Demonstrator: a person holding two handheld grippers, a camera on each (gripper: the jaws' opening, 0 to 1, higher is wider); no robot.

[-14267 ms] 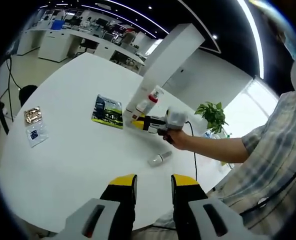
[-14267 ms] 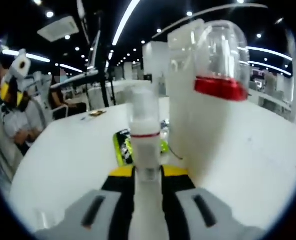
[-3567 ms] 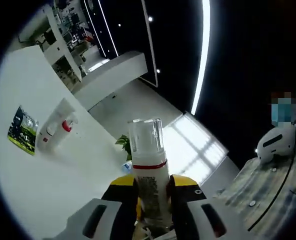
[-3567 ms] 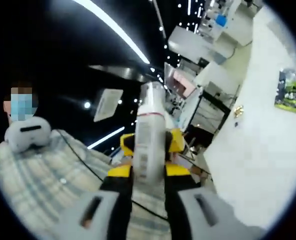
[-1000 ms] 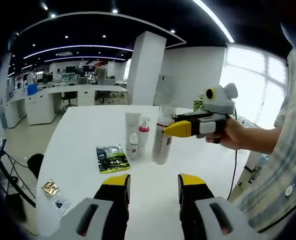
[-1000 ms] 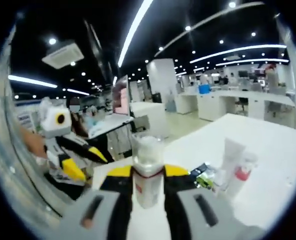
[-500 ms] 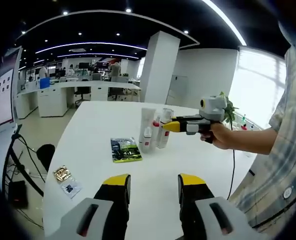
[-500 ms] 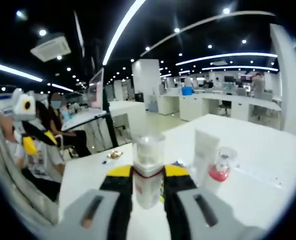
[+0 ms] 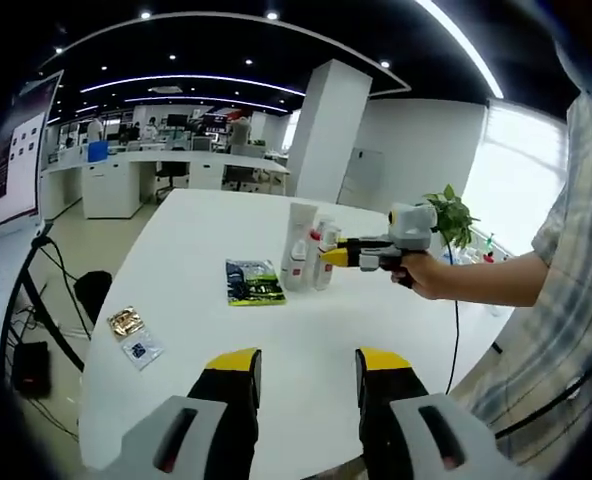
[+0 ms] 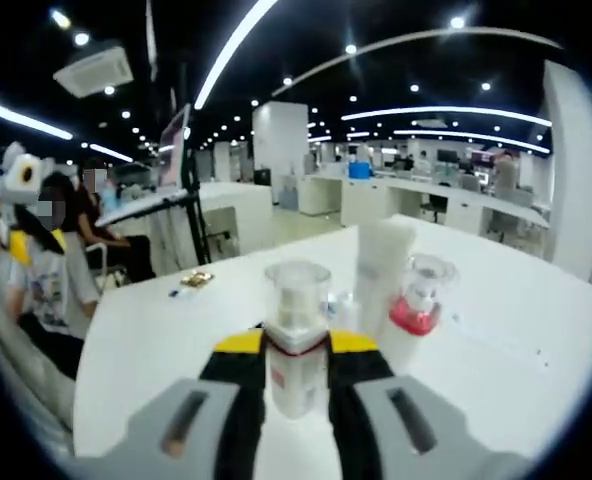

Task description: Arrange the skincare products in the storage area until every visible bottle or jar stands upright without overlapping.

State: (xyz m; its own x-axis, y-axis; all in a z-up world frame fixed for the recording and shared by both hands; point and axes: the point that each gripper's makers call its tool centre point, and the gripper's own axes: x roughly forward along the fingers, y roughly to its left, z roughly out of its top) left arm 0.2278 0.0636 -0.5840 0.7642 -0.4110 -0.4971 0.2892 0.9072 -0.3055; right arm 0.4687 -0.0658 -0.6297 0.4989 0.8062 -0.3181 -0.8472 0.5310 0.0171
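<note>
My right gripper (image 10: 296, 352) is shut on a white bottle with a clear cap and a red band (image 10: 297, 330), held upright just above the white table (image 10: 166, 350). Right beside it stand a white tube (image 10: 384, 262) and a pump bottle with a red collar (image 10: 419, 298). In the left gripper view, the right gripper (image 9: 332, 257) reaches this group from the right: the tube (image 9: 301, 222), a small bottle (image 9: 295, 266) and the held bottle (image 9: 323, 270). My left gripper (image 9: 303, 368) hangs open over the table's near side, far from the bottles.
A green packet (image 9: 253, 282) lies flat left of the bottles. Two small sachets (image 9: 129, 333) lie near the table's left edge. A potted plant (image 9: 446, 210) stands behind the person's hand (image 9: 426, 275). Cables run down the floor at left.
The right gripper has carried the bottle closer to the tube and pump bottle. The left gripper view has drawn back a little, still open.
</note>
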